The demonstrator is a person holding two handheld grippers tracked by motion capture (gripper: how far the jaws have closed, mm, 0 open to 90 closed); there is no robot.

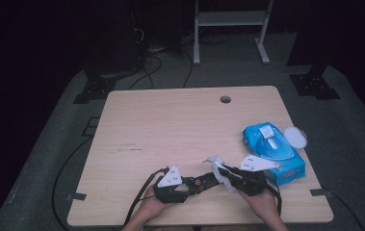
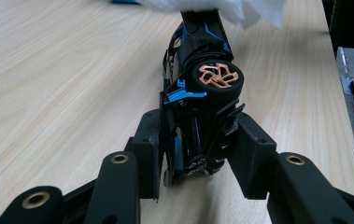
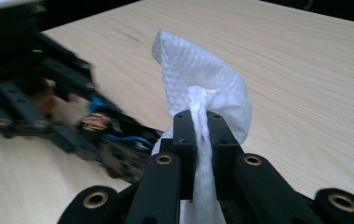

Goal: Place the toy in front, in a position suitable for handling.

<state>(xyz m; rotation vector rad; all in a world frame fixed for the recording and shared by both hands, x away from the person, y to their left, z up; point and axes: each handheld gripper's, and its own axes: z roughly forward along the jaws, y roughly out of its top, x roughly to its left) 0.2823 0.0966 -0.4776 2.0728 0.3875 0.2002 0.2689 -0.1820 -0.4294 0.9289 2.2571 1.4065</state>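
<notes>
Left gripper (image 2: 191,154) clamps black-and-blue toy car (image 2: 198,93) just above desk (image 1: 170,125); right gripper (image 3: 201,121) pinches white wipe (image 3: 198,79) against car's far end. Step in hand looks like wiping car. Next: rub wipe along body, car held steady.

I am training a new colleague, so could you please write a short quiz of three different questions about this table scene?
1. True or false: the left gripper is clamped on the black and blue toy car.
2. What does the right gripper pinch? A) a white textured wipe B) a cable C) a pen
3. Fill in: the blue wipes pack lies near the table's ____ edge in the high view.

Key:
1. True.
2. A, the white textured wipe.
3. Right; the light wooden table carries it on that side.
</notes>
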